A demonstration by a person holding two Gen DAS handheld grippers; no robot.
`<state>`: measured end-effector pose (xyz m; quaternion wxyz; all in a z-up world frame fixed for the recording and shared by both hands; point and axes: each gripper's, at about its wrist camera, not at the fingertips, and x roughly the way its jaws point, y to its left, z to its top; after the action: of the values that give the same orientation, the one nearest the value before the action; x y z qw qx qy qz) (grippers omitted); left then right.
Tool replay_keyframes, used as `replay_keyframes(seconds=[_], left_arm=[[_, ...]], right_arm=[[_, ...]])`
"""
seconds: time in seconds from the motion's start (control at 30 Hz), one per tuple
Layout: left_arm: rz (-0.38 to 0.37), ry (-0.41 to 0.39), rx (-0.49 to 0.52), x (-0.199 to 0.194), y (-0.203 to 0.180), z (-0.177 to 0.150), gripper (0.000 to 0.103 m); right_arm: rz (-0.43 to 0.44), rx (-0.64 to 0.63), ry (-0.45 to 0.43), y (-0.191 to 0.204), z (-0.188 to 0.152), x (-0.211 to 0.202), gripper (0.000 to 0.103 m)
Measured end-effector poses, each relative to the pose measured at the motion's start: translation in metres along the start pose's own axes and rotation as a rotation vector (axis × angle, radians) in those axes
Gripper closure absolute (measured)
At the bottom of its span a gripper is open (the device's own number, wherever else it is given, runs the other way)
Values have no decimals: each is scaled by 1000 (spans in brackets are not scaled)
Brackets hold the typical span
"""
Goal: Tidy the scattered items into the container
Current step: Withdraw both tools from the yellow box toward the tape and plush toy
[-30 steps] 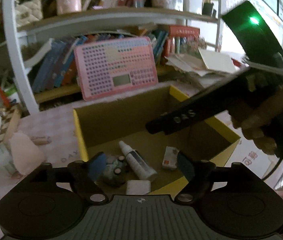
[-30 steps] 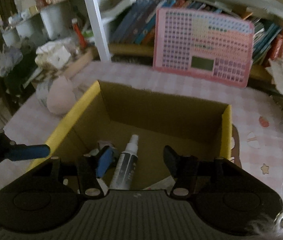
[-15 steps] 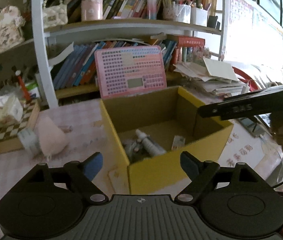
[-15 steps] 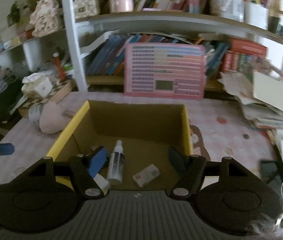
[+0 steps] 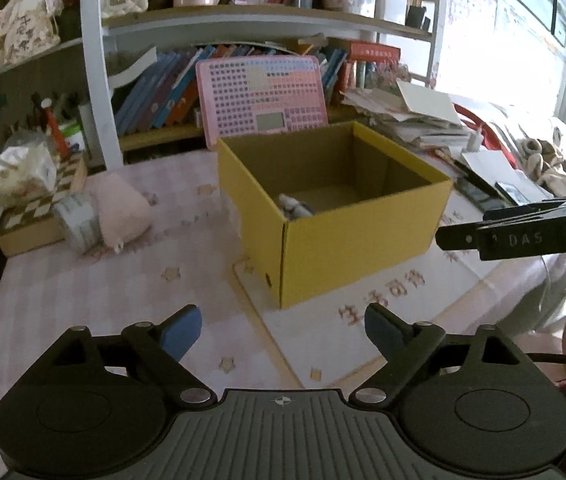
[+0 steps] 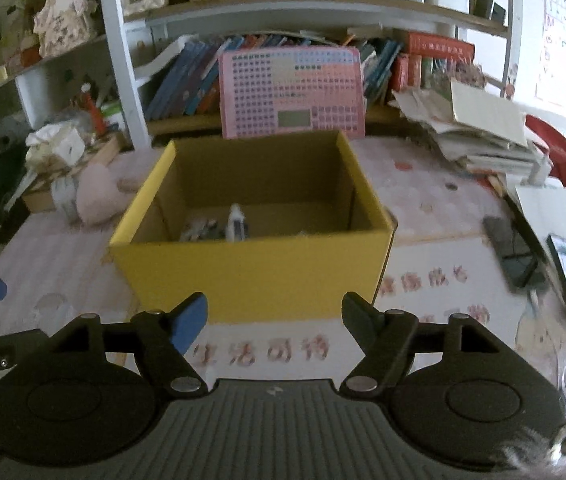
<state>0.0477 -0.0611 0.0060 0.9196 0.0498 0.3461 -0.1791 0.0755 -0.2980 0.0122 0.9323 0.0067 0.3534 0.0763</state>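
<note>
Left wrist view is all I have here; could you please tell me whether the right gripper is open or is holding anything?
Observer: The right gripper is open, with nothing between its fingers, and it faces the near wall of the yellow box.
Operator: Thank you. From my side I only see a bottle top in the box; is anything lying beside it?
Observer: Yes. In the right wrist view, a small grey item lies just left of the white spray bottle on the box floor. It is too blurred to name.
</note>
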Motion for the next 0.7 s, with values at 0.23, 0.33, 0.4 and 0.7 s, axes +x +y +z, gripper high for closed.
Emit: replay_keyframes(seconds=[0.23, 0.33, 0.4, 0.7], left_arm=[[-1, 25, -13, -17, 15, -23, 12], [9, 43, -37, -22, 24, -32, 12], [19, 55, -50, -25, 30, -38, 12], [59, 139, -56, -31, 44, -61, 12]], right_arm=[[5, -10, 37, 29, -20, -7, 27], [19, -24, 54, 44, -28, -8, 27], [30, -36, 63, 54, -31, -9, 27], [114, -137, 132, 101, -43, -3, 23]])
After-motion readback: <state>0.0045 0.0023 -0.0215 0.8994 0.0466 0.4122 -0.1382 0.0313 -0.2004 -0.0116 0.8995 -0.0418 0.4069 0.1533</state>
